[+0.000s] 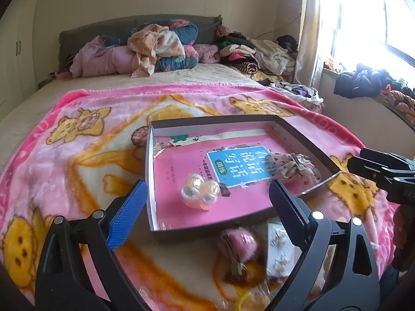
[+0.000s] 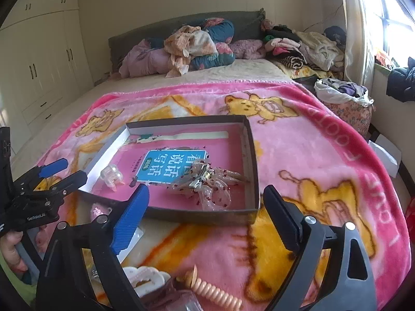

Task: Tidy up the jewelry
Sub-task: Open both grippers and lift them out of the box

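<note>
A shallow dark box (image 1: 215, 120) lies on the pink cartoon blanket with a pink book flat inside it. On the book rest a clear pearl-like hair clip (image 1: 201, 190) and a lace bow clip (image 1: 293, 167). My left gripper (image 1: 207, 185) hovers open above the box's near edge, nothing between its fingers. In the right wrist view the box (image 2: 202, 212), the bow clip (image 2: 207, 184) and the pearl clip (image 2: 111, 175) show again. My right gripper (image 2: 207, 189) is open and empty above the bow. In front of the box lie a fluffy pink clip (image 1: 238, 243), an earring card (image 1: 280, 248), a coil hair tie (image 2: 215, 292) and a white claw clip (image 2: 147, 277).
Pillows and piled clothes (image 1: 160, 49) crowd the head of the bed. A wardrobe (image 2: 39, 64) stands on the left, a bright window (image 1: 363, 20) with clothes on its sill on the right. A stuffed bag (image 2: 345, 96) sits beside the bed.
</note>
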`<state>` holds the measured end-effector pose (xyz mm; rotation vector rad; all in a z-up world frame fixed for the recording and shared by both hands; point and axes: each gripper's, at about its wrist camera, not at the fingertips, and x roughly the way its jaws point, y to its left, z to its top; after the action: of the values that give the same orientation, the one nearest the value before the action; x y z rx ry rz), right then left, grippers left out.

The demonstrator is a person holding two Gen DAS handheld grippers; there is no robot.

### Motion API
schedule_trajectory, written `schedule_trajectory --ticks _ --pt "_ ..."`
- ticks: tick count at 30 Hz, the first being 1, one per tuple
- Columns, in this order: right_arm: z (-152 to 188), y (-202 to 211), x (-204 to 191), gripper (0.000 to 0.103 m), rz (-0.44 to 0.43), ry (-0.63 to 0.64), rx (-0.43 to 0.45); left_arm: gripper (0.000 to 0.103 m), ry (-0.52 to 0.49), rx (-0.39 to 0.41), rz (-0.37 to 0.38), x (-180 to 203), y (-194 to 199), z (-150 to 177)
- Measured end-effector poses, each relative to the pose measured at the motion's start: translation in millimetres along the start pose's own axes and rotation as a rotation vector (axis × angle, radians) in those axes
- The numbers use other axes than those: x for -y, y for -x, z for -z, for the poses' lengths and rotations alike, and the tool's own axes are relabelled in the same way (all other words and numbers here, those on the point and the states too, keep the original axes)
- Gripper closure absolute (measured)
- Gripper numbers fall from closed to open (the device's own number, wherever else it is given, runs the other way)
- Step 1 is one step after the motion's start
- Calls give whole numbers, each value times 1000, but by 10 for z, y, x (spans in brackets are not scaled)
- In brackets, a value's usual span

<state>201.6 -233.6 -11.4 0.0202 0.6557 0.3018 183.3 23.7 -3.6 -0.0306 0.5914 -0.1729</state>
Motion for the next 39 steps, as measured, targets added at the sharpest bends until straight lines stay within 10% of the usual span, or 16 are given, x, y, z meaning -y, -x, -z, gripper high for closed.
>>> schedule_trajectory --ticks 39 --pt "777 641 -148 14 1 41 -14 12 -42 21 52 169 497 431"
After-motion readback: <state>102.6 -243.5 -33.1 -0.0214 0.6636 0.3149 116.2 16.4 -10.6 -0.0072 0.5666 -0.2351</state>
